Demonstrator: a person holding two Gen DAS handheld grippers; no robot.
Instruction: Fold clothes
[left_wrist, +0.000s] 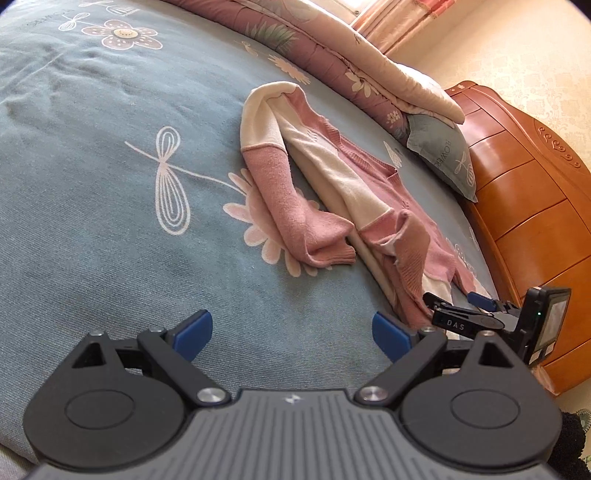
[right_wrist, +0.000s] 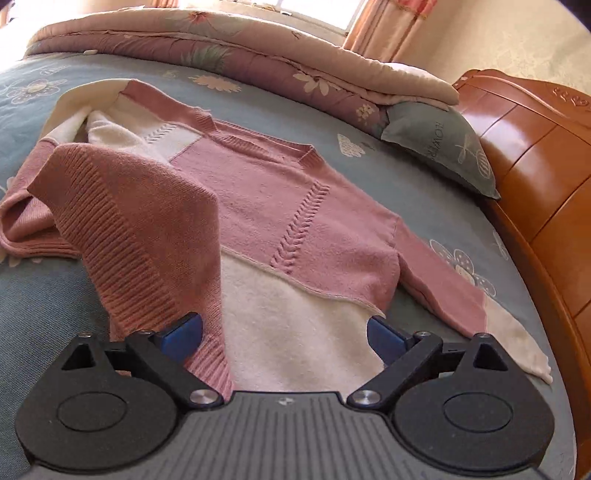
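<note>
Left gripper (left_wrist: 291, 334) spread wide over bare sheet (left_wrist: 92, 184), touching nothing. Right gripper (right_wrist: 284, 334) spread too, at hem of sweater (right_wrist: 280, 206), perhaps brushing it. Sweater flat on sheet, one side folded over, near pillow (right_wrist: 439, 144) and headboard (right_wrist: 535, 166).

Home bedroom (bed (left_wrist: 92, 184), pillow (left_wrist: 443, 155))

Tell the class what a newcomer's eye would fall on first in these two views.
The pink and cream sweater lies spread on the blue flowered sheet, its hem corner turned up by the open right gripper. A wooden headboard lines the right edge, and a rolled quilt lies across the far side.
</note>
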